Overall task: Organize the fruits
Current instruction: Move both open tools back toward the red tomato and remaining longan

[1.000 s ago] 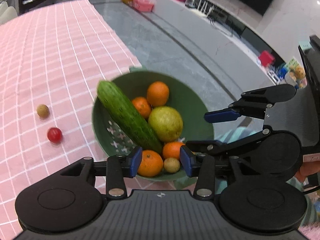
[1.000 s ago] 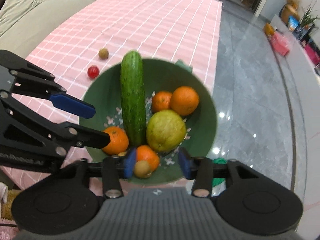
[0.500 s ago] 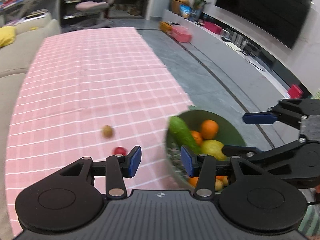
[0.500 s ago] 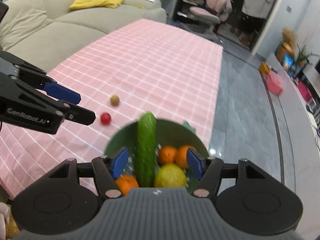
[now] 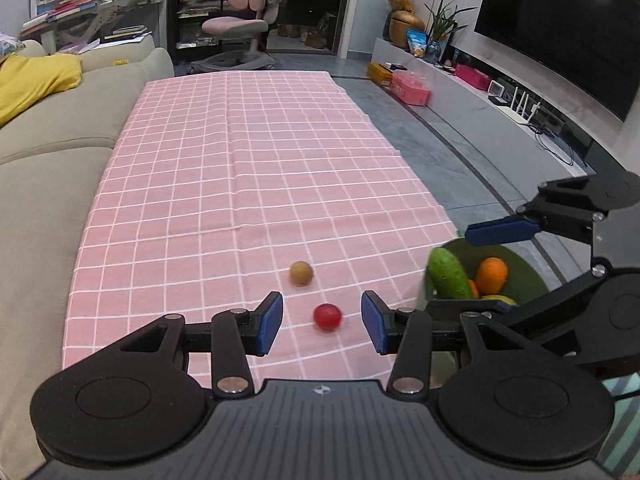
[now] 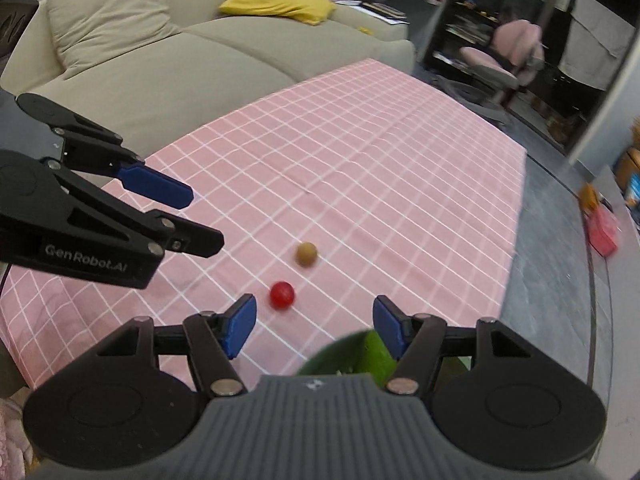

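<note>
My left gripper (image 5: 322, 323) and right gripper (image 6: 314, 325) are hovering, jaws apart, empty
Only the left view is showing an orange (image 5: 491, 275) beside the cucumber (image 5: 450, 274) in the green bowl (image 5: 528, 268); small red fruit (image 5: 327, 317) round and glossy

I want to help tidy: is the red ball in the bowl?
Out. The red ball lies on the pink cloth, beside the green bowl.

Soft indoor light, fisheye-bent edges, slight blur

Your left gripper (image 5: 322, 322) hangs open over the pink checked tablecloth (image 5: 256, 160), framing a small red round fruit (image 5: 327, 316). A small brown round fruit (image 5: 301, 273) lies just beyond. The green bowl (image 5: 532, 272) of produce sits at your right.
</note>
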### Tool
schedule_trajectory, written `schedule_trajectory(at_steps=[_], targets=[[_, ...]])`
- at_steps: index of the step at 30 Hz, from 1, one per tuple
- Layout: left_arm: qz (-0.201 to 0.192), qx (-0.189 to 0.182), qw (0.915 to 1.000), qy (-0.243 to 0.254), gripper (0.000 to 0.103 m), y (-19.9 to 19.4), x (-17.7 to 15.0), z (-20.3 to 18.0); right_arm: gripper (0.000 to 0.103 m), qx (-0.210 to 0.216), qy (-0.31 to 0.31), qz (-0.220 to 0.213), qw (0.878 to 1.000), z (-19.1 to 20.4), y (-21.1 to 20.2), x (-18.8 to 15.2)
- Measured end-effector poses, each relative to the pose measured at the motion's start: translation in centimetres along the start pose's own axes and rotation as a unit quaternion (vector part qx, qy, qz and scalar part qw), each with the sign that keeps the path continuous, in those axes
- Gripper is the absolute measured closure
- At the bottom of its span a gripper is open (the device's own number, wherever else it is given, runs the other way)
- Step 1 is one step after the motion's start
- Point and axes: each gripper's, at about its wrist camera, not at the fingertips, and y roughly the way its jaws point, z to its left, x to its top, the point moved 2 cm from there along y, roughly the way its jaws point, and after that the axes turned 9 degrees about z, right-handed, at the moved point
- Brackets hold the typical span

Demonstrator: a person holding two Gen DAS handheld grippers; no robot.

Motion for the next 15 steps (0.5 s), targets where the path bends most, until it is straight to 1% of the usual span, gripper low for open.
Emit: schedule_trajectory(at_steps=[4,6,7,10,11,12,14,15], targets=[[0.007,-0.005,1.0000,0.001,0.049,0.9,-0.7,0.9,0.043,0.014,-0.015,0.014,1.000,0.2,1.8,1.0],[0.013,-0.007,0.9999,0.000,0.051,1.5,-0.9,1.4,0.051,0.017,-0.030,0.025,0.999,0.4,2.8,1.2],[0.016,-0.008,0.9998,0.000,0.052,1.9,-1.0,1.6,0.052,0.019,-0.040,0.033,0.998,0.4,3.4,1.3],[0.023,-0.026,0.9994,0.001,0.054,3.1,-1.4,2.0,0.052,0.020,-0.064,0.047,0.997,0.4,4.6,1.5],[0.026,-0.031,0.9992,0.001,0.054,3.5,-1.5,2.1,0.054,0.022,-0.073,0.053,0.996,0.4,5.0,1.5],[0.029,-0.038,0.9988,0.002,0.055,3.9,-1.6,2.2,0.059,0.023,-0.081,0.059,0.995,0.3,5.5,1.5],[0.038,-0.047,0.9981,0.008,0.057,4.9,-1.8,2.2,0.063,0.026,-0.099,0.073,0.992,0.1,6.4,1.7],[0.042,-0.048,0.9979,0.010,0.058,5.2,-1.9,2.1,0.063,0.028,-0.106,0.078,0.991,0.0,6.9,1.8]])
